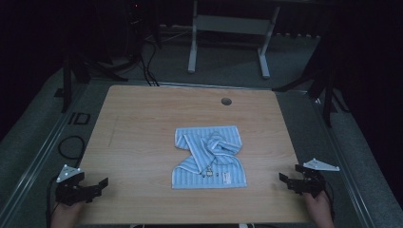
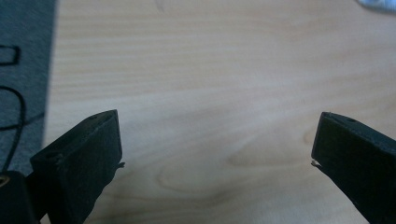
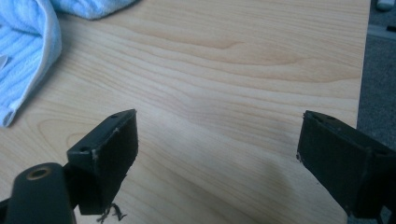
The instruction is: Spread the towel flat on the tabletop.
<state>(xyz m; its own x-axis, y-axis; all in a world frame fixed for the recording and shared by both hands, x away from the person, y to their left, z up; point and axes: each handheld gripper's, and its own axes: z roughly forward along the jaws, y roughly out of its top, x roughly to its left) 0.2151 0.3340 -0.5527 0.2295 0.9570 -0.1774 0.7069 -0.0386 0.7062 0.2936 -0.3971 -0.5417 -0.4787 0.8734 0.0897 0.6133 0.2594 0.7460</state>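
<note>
The crumpled blue striped towel lies mid-surface between both wide-open, empty tools, left tool and right tool, roughly equidistant.

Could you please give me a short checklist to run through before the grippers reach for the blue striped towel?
1. Left gripper open, nothing between the jaws: ok.
2. Right gripper open, nothing between the jaws: ok.
3. Blue striped towel lying wholly on the table, away from its edges: ok.
4. Towel flat and ready to fold: not ok, its middle is bunched and twisted.
5. Bare wood between each gripper and the towel: ok.
6. Small label near the towel's near edge, whether it hampers a grip there: cannot tell.
</note>
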